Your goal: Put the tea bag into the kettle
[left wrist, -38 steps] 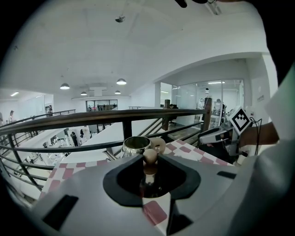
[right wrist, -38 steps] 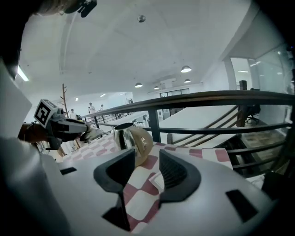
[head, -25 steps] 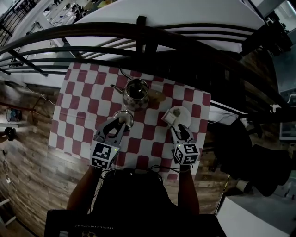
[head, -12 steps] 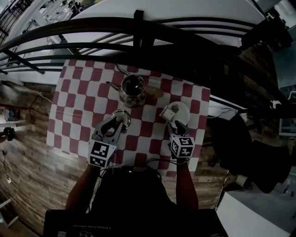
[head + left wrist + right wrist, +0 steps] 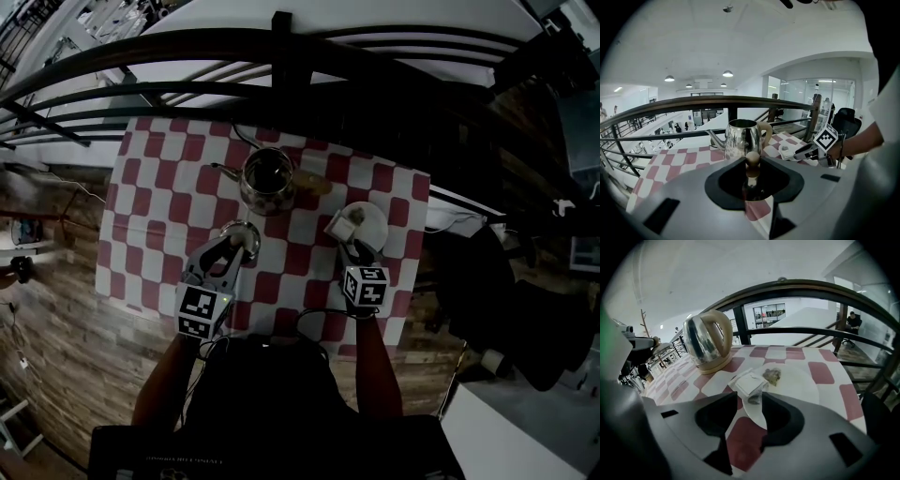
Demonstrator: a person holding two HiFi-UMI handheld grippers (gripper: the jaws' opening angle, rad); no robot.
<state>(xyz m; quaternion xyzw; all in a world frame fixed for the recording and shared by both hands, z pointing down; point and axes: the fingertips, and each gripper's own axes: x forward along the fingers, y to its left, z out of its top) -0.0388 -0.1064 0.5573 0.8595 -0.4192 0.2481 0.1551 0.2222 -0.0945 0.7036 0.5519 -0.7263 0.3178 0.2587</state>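
The steel kettle stands open on the checked cloth, and in the left gripper view the kettle is straight ahead. My left gripper is shut on the knob of the kettle lid, held low over the cloth just in front of the kettle. A white tea bag lies on a white plate, to the right of the kettle. My right gripper is open, with the tea bag's near corner between its fingertips and no pad pressing on it. From above, my right gripper is at the plate's near edge.
A brownish clump lies on the plate beside the tea bag. The red-and-white checked cloth covers a small table. A dark railing runs just behind it. Wood floor lies to the left, and a dark chair stands to the right.
My right gripper has moved forward toward the plate, so its tips now reach the tea bag. My left gripper keeps the lid in about the same place.
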